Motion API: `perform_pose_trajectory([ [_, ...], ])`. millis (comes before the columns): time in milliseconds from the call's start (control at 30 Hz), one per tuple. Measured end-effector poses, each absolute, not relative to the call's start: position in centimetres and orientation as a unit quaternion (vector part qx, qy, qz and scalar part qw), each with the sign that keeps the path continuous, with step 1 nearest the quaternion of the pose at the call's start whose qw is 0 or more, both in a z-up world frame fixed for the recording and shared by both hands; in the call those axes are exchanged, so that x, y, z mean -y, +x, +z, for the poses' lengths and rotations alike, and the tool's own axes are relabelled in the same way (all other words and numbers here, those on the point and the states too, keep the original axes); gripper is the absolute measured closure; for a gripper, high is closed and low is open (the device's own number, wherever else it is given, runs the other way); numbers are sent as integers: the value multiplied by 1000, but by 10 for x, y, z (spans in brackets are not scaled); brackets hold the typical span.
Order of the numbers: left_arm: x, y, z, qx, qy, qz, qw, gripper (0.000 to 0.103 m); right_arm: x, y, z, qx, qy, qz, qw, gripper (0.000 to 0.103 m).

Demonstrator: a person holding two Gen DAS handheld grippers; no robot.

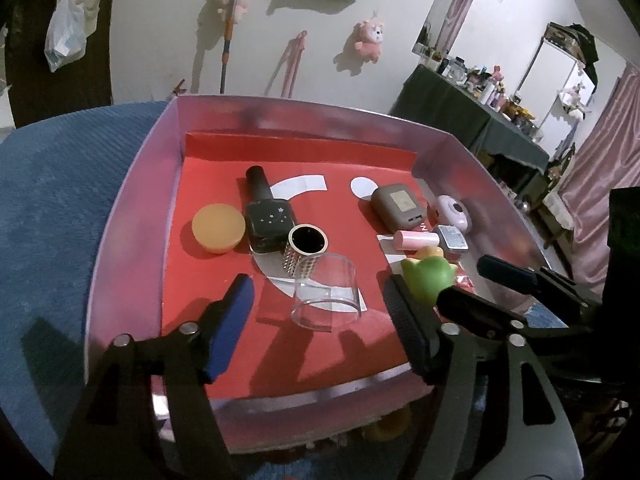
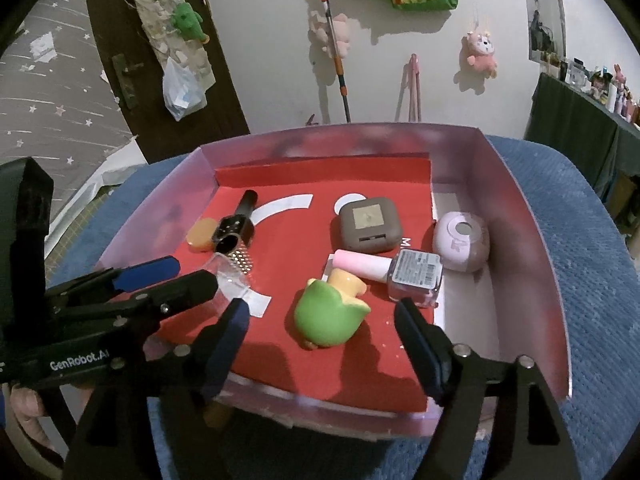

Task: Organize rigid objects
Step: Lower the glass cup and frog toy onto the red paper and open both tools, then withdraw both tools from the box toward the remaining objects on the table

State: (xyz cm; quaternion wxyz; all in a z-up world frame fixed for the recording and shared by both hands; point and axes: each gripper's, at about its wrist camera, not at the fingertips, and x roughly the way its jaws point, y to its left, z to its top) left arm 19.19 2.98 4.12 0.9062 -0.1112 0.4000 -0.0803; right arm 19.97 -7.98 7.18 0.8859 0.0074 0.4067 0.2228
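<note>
Two claws hover open, empty, over tray [image 1: 132, 184]: left claw [image 1: 316, 328] just behind clear cup [image 1: 326, 294] lying sideways; right claw [image 2: 320, 344] just behind green toy [image 2: 326, 316], each nearest own target.

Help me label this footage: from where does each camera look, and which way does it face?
Left wrist: on the left gripper, looking down at the clear cup in the tray; its open fingers show.
Right wrist: on the right gripper, above the green toy; its open fingers show.
Shared: tray, toy, each other's gripper.
</note>
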Motion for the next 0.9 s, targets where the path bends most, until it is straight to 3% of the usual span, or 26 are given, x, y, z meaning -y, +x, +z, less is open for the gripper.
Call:
perform_pose_trajectory([
  [367, -25, 165, 56, -383, -104, -81, 915, 22, 84, 170, 94, -371, 10, 234, 899, 0],
  [467, -25, 158, 61, -374, -98, -73, 919, 9, 84, 161, 99, -361, 10, 240, 901, 0],
  [900, -35, 125, 69, -354, -105, -52, 928, 4, 88, 128, 112, -335, 14, 251, 908, 0],
])
